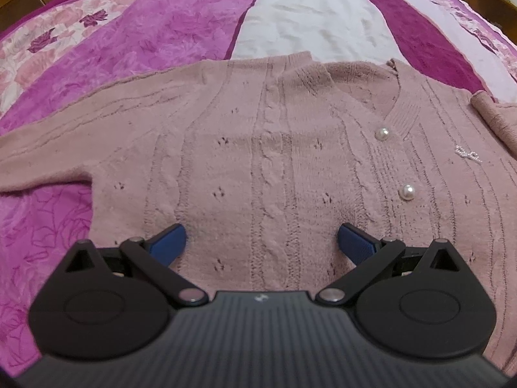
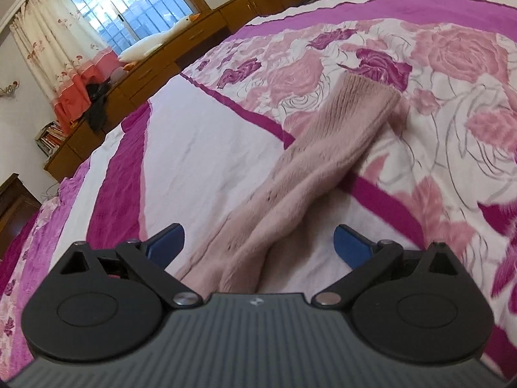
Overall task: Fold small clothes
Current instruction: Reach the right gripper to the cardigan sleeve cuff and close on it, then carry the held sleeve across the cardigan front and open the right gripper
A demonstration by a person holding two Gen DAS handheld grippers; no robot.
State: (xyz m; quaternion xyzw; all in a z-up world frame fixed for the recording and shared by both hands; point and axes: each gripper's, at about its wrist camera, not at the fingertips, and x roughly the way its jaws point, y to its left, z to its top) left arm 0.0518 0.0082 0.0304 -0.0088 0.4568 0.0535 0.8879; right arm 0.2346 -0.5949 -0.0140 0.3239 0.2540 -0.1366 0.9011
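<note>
A dusty-pink knit cardigan [image 1: 258, 148] with pearl buttons [image 1: 407, 192] lies flat on the bed, its neck pointing away. Its left sleeve [image 1: 48, 148] stretches out to the left. My left gripper [image 1: 261, 242] is open and empty, hovering over the cardigan's lower body. In the right wrist view the cardigan's other sleeve [image 2: 310, 168] lies stretched away over the bedspread, cuff [image 2: 368, 93] at the far end. My right gripper [image 2: 258, 242] is open and empty, its blue fingers [image 2: 352, 242] on either side of the sleeve's near part, above it.
The bed is covered by a magenta, white and rose-patterned bedspread [image 2: 452, 64]. Wooden cabinets [image 2: 161, 61] with a plush goose [image 2: 152, 42] run along the far bed edge, below a curtained window [image 2: 129, 0].
</note>
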